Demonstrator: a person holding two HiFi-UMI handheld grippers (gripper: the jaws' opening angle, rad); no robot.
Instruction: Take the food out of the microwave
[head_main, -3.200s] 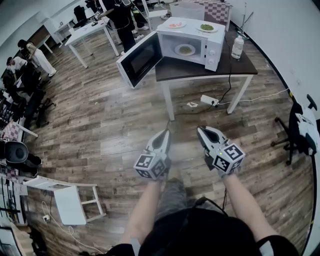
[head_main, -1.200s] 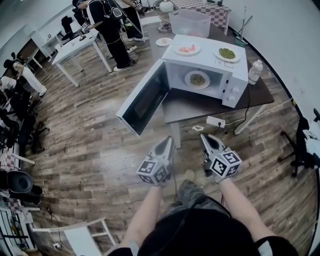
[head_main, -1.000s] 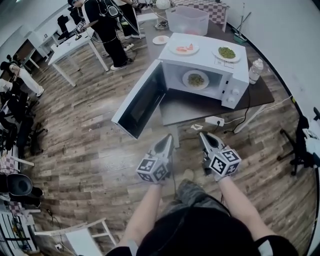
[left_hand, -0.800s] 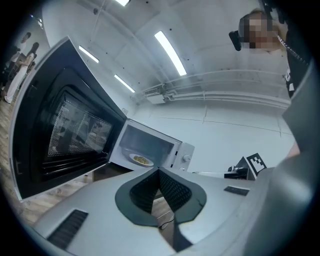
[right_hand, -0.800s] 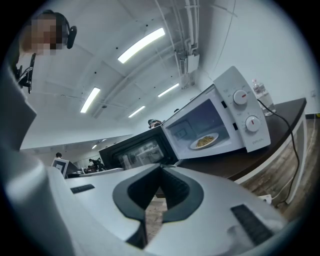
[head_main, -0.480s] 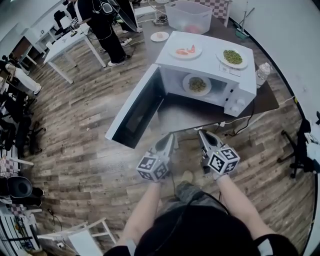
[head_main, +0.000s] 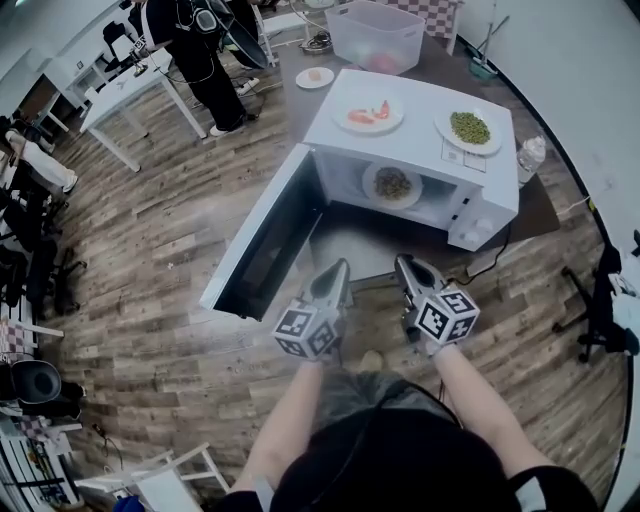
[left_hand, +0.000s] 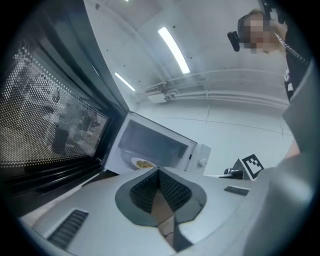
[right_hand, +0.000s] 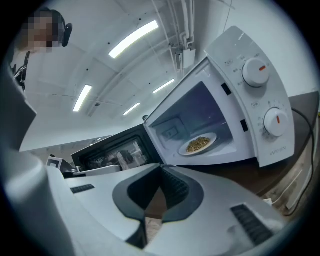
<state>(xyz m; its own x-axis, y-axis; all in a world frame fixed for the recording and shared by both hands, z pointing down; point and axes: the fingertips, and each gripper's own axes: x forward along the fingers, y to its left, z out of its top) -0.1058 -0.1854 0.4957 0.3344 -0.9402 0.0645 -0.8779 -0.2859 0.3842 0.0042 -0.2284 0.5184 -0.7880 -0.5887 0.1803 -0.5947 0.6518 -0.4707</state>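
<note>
- Both pairs of tongs have drawn nearer to the microwave (head_main: 420, 150) than a second ago. In the head view their tips now reach the near edge of the dark desk (head_main: 365, 240); before, they hung over the wood floor (head_main: 150, 300).
- Held side by side, the left tongs (head_main: 341, 267) are pressed together with nothing between them, and so are the right tongs (head_main: 403, 262).
- Inside the microwave cavity, near its middle, sits the plate of brownish food (head_main: 392, 184), well apart from both pairs of tongs.
- Swung wide to the left, the microwave door (head_main: 262, 245) has its free edge just beside the left tongs; it fills the left of the left gripper view.
- Between the tips and the cavity lies a bare strip of desk.
- On the microwave's top stand a plate of red-orange pieces (head_main: 367, 114) and a plate of green peas (head_main: 470, 128).
- Right of the microwave stands a water bottle (head_main: 531, 157); behind it are a clear plastic bin (head_main: 378, 35) and a small plate (head_main: 315, 76).
- Two control knobs (right_hand: 256, 71) show on the microwave's front in the right gripper view.
- Farther left, a person in dark clothes (head_main: 195, 40) stands by a white desk (head_main: 120, 90).
</note>
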